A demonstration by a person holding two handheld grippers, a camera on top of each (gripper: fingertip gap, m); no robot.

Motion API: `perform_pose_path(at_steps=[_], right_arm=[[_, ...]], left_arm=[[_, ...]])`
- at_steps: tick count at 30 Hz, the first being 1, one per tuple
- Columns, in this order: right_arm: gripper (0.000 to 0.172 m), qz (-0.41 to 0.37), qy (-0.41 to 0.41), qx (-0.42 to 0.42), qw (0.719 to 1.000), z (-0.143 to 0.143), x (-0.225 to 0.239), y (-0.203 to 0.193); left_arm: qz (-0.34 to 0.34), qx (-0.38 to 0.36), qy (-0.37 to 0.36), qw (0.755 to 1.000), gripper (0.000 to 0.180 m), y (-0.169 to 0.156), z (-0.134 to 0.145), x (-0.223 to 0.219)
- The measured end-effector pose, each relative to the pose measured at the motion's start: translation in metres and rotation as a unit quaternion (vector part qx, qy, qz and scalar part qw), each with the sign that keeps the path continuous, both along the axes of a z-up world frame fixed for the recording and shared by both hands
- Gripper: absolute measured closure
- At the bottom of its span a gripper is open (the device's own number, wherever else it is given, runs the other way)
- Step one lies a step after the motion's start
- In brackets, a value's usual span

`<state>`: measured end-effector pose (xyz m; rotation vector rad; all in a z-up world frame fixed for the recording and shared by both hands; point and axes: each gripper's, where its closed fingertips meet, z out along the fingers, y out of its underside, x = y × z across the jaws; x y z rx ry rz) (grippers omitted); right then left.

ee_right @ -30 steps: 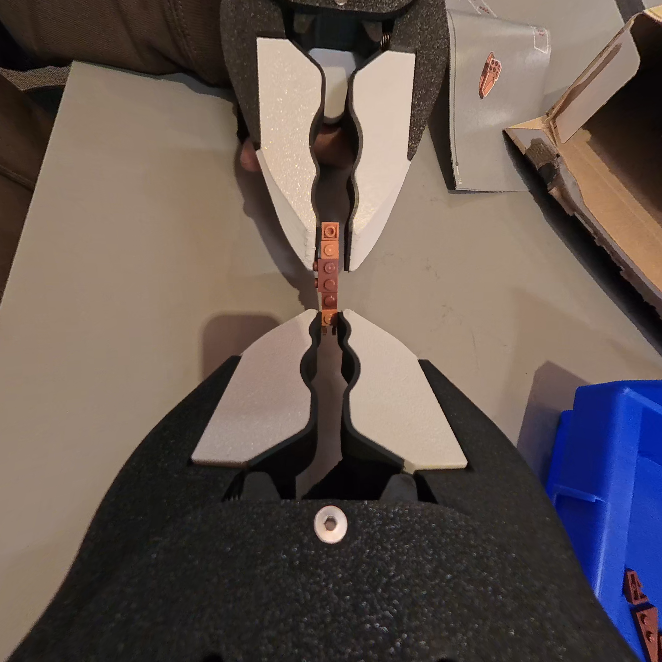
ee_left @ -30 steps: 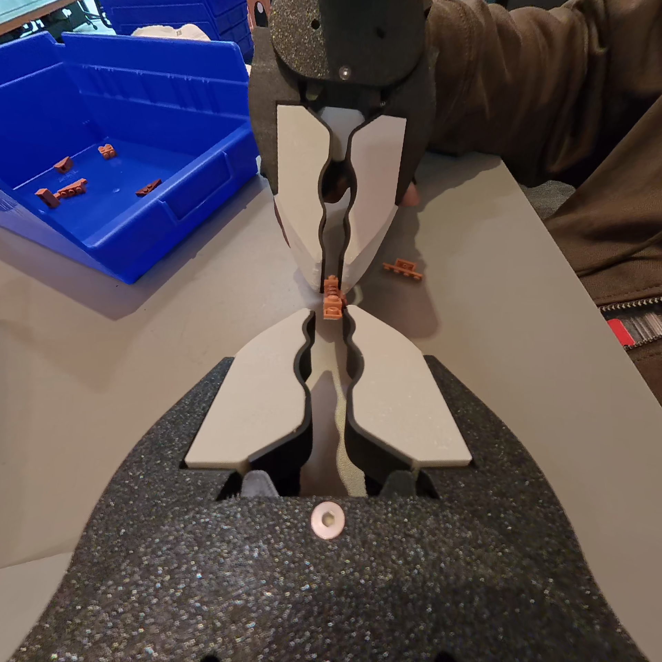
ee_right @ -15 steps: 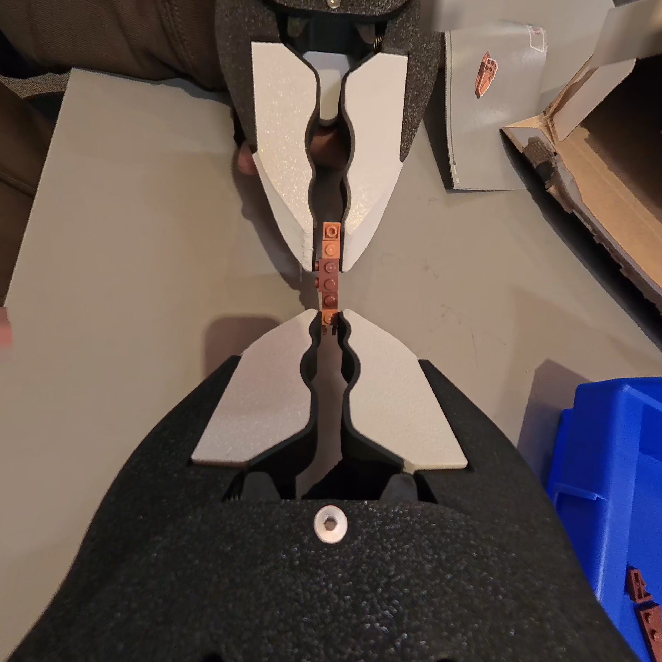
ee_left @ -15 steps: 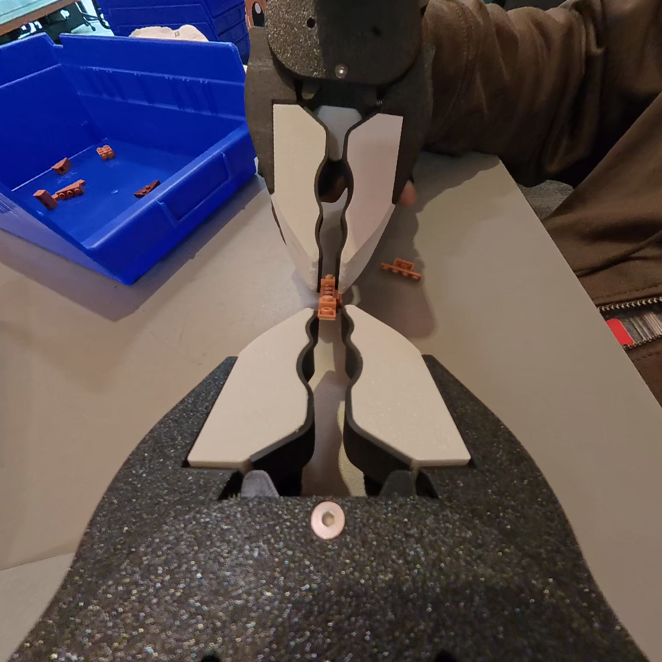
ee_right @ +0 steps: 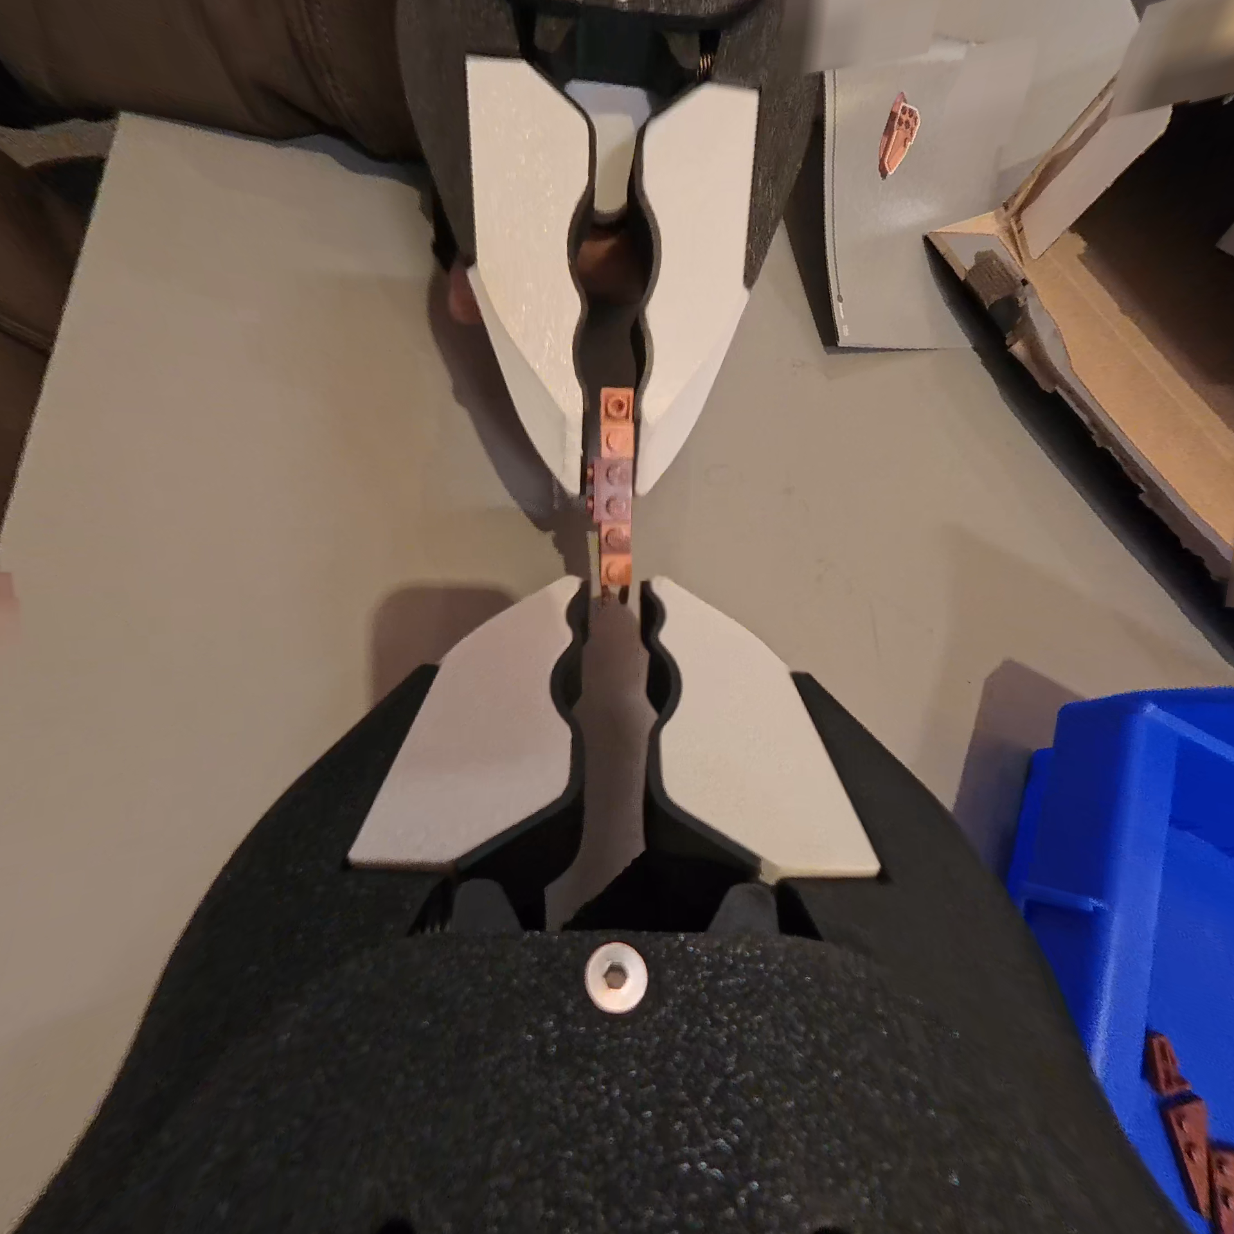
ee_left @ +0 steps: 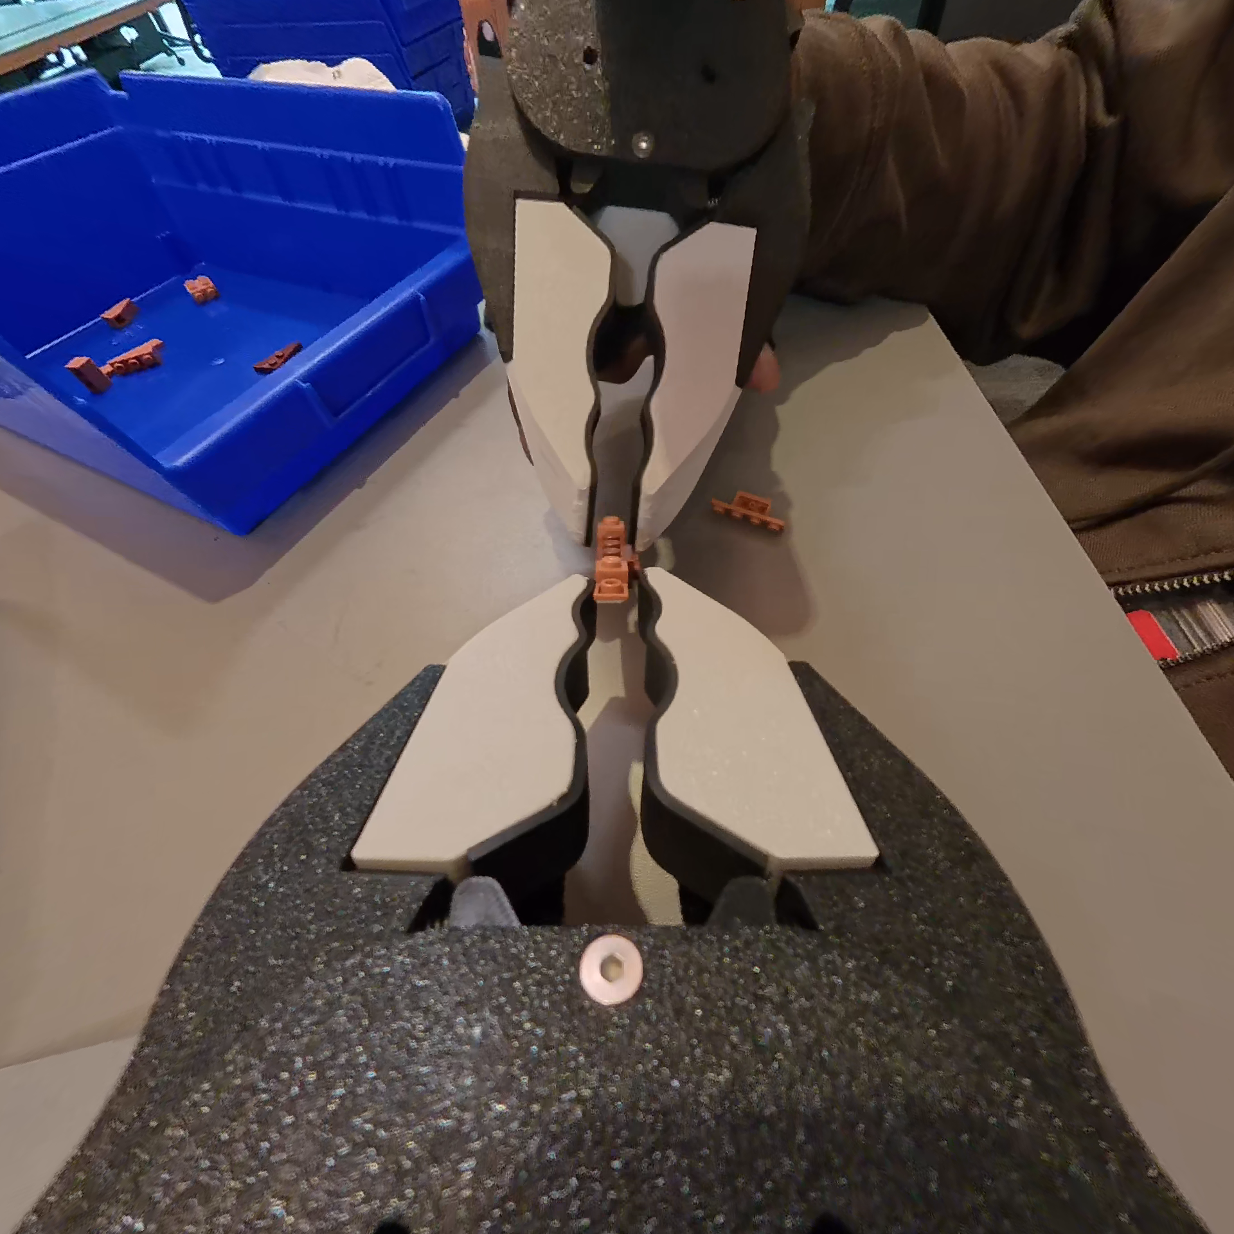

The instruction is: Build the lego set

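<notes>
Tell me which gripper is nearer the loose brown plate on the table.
Right gripper: its tips are just beside the plate. Left gripper sits farther back, toward the camera.

2 grippers [ee_left: 611, 587], 1 blue bin [ee_left: 374, 374], 1 cardboard box [ee_right: 1102, 347]

Grey table [ee_left: 280, 668], blue bin [ee_left: 220, 427], loose brown brick piece [ee_left: 748, 513], cardboard box [ee_right: 1102, 374], grey booklet [ee_right: 895, 220]
</notes>
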<state>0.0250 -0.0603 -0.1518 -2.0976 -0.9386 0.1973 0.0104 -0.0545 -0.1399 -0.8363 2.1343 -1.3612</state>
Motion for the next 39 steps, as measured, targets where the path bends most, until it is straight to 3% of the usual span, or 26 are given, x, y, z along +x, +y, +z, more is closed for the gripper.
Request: perform_pose_path(at_steps=[4, 12, 20, 30, 34, 39], right_arm=[[0.152, 0.011, -0.023, 0.002, 1.0, 0.0, 0.015, -0.02], [0.158, 0.132, -0.019, 0.018, 0.991, -0.01, -0.012, -0.084], [0.158, 0.153, -0.12, -0.007, 0.981, -0.034, -0.007, -0.081], [0.167, 0.171, -0.135, -0.075, 0.973, -0.037, -0.006, -0.068], [0.168, 0.161, -0.105, -0.128, 0.973, -0.036, -0.004, -0.062], [0.168, 0.152, 0.022, -0.142, 0.978, -0.013, -0.017, -0.053]], left_arm=[[0.018, -0.014, -0.008, 1.0, 0.169, 0.005, 0.004, 0.003], [0.037, 0.001, -0.011, 0.999, 0.169, 0.008, 0.002, 0.008], [0.028, 0.009, -0.017, 0.999, 0.169, -0.001, 0.002, 0.003], [0.022, 0.009, -0.014, 1.0, 0.169, -0.003, 0.001, 0.002], [0.007, 0.014, -0.01, 1.0, 0.169, -0.006, -0.001, -0.002], [-0.021, 0.045, -0.022, 0.999, 0.169, -0.014, -0.006, -0.008]])
